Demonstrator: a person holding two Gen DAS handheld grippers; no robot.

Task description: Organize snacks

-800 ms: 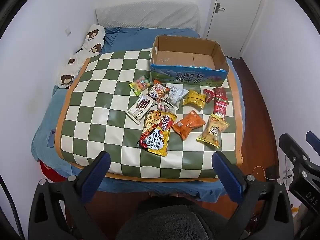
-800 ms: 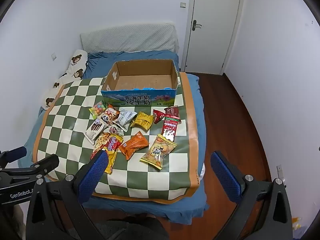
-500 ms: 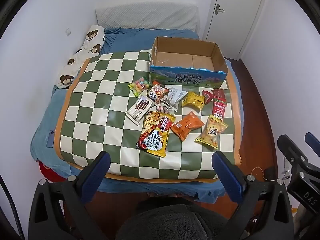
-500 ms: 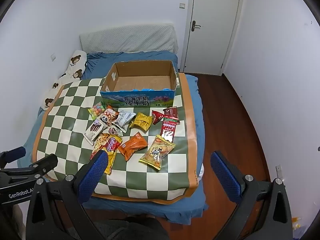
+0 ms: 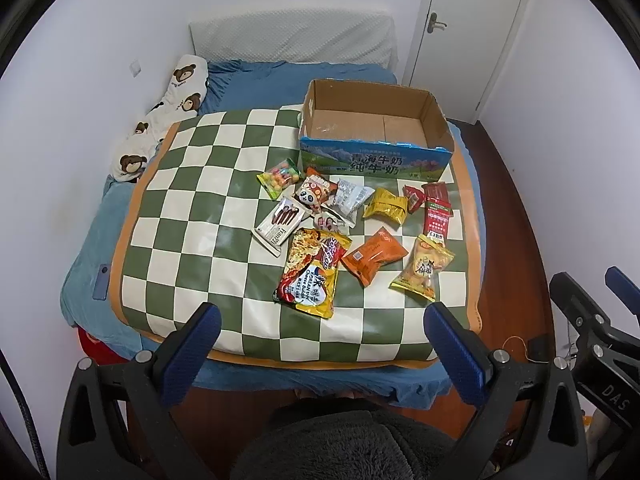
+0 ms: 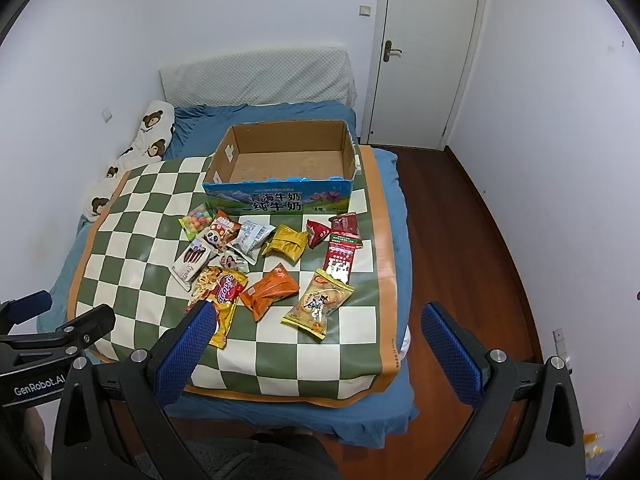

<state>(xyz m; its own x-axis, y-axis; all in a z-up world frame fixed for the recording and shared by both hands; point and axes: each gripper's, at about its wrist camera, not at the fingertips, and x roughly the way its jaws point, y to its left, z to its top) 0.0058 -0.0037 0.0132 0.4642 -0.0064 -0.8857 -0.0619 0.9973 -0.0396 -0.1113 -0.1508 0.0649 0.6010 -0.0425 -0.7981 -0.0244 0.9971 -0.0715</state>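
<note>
cardboard box waits as snacks crowd the mat

cardboard box [image 6: 280, 168] sits empty at the far right corner of a checked mat [image 5: 180, 216] on the bed. snacks [image 6: 272, 264] lie scattered just before it, toward the mat's right edge. left gripper [image 5: 320, 344] and right gripper [image 6: 316, 344] hover off the near edge, jaws fully spread, holding nothing.

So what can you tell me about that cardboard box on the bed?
The cardboard box is a shallow open tray of plain brown card inside, with a blue printed front showing mountains, flowers and Chinese lettering. Its top edge looks roughly cut. It sits upright at the far right part of the checkered mat, empty, its bare floor visible. The snack packets lie just in front; none clearly touches it.
</note>
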